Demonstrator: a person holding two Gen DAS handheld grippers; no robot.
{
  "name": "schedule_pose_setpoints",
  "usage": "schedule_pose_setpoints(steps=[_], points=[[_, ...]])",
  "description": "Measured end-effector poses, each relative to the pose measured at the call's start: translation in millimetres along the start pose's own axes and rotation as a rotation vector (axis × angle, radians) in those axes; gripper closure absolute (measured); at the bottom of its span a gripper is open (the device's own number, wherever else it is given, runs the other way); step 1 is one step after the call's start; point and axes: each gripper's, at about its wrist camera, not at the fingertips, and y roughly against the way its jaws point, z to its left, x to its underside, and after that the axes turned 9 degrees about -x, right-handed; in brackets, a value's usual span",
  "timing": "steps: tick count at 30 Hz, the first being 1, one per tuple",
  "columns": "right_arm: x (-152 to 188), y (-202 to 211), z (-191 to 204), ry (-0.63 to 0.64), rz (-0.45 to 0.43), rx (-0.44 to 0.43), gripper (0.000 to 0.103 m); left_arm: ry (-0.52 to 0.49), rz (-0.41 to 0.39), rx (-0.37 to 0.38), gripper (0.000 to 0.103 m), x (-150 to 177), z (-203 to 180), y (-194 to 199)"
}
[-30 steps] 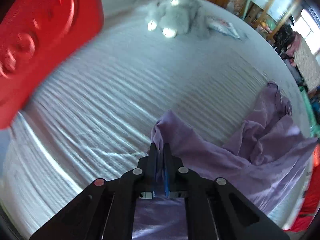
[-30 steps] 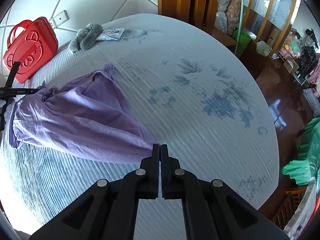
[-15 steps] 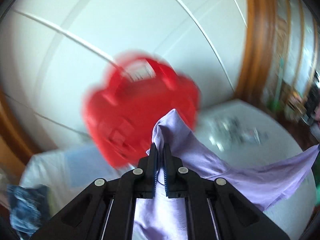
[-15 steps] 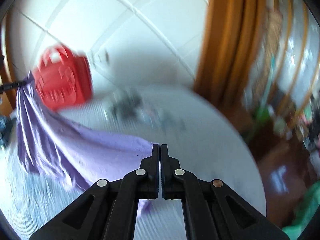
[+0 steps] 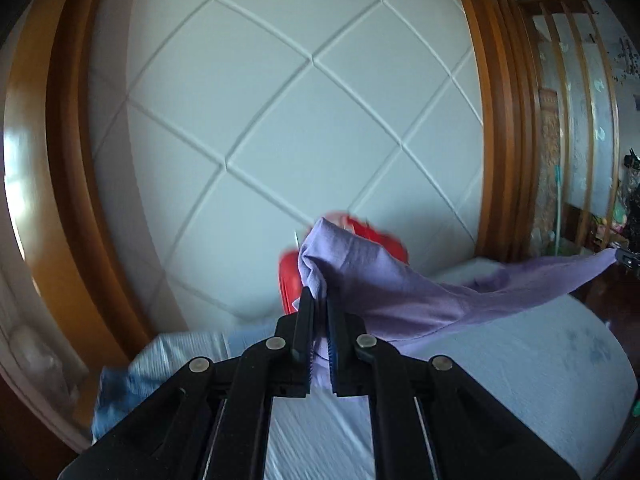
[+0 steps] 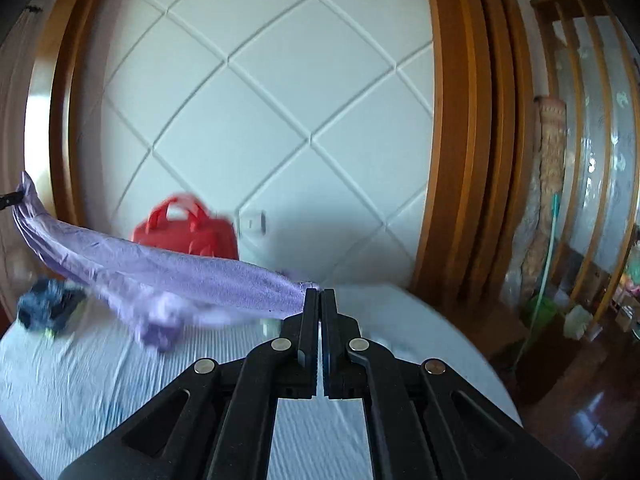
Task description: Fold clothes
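Note:
A purple garment (image 5: 404,292) is stretched in the air above the bed, held between both grippers. My left gripper (image 5: 319,304) is shut on one end of it; cloth bunches above and below the fingertips. My right gripper (image 6: 319,300) is shut on the other end; the garment (image 6: 168,276) runs left from it to the far left gripper (image 6: 10,199) and sags in the middle. The right gripper shows small at the right edge of the left wrist view (image 5: 628,258).
A bed (image 6: 92,384) with a pale blue striped sheet lies below. A red bag (image 6: 188,232) stands against the white quilted headboard (image 5: 280,120). A dark blue garment (image 6: 48,308) lies at the bed's left. Wooden frame and a cluttered floor are at right.
Both grippers have lifted the purple garment off the bed and tilted up toward the headboard. The garment now hangs stretched between them.

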Motion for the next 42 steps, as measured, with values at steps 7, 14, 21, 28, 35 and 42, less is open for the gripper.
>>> schedule_pose_setpoints(steps=[7,14,21,28,35,42], points=[[150.9,-21.2,-18.4,-0.152,0.415,-0.039,0.103,0.017,0.417,0.062,0.098,184.7,-57.4,-52.2],[232.5,-46.0,-29.2,-0.164,0.707,-0.038,0.103,0.037,0.608,0.111,0.097,271.9,-75.5,-67.8],[227.9,-46.9,-30.0,-0.155,0.741,-0.083,0.086,0.027,0.608,0.16,0.041,253.0,-60.8,-37.2],[228.4,-65.2,-27.5,-0.156,0.743,-0.103,0.082,0.016,0.53,0.173,0.037,215.0,-61.9,-35.3],[232.8,-66.9,-32.5,-0.142,0.771,-0.114,0.066,-0.037,0.639,0.202,0.037,254.9,-88.2,-76.2],[245.2,-91.7,-19.4,-0.087,0.833,-0.176,0.066,-0.054,0.699,0.242,0.065,274.4,-102.6,-81.3]])
